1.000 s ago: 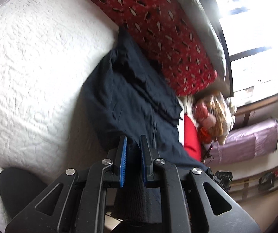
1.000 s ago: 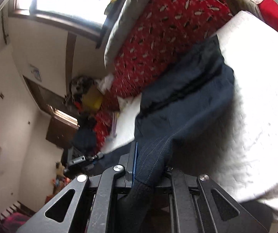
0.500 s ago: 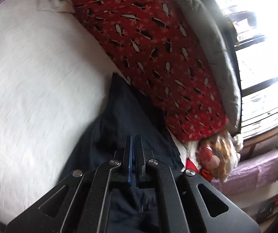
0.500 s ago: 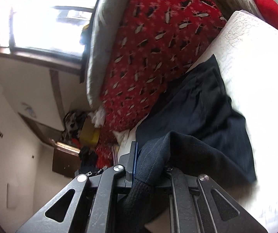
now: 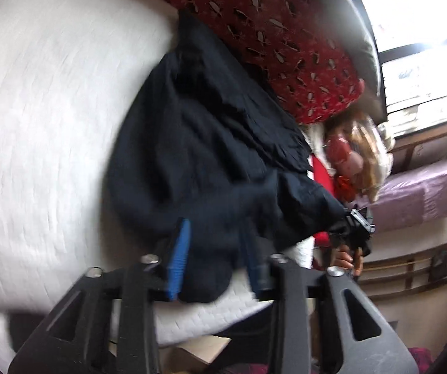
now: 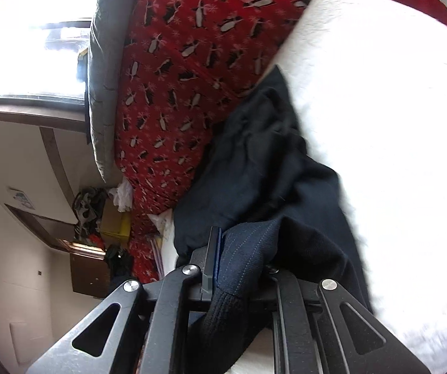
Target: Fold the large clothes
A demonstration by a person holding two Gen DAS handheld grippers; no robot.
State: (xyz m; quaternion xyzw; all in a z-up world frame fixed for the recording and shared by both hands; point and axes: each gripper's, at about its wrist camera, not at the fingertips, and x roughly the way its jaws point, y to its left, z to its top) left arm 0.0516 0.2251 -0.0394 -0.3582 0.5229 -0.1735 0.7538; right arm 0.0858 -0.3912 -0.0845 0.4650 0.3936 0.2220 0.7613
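A bed with a white quilted cover filled most of both views. Along its far side lay a red cushion printed with penguins, backed by a long grey bolster. Behind these a window let in glaring daylight. The walls were pale cream. A lilac-covered bench stood under the window, and a dark wooden cabinet stood against the wall with clutter heaped nearby.

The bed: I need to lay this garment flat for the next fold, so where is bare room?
The white quilt beyond the dark garment lies bare out to its far edge. The other side is crowded: the red pillow butts against the garment, with clutter at its end.
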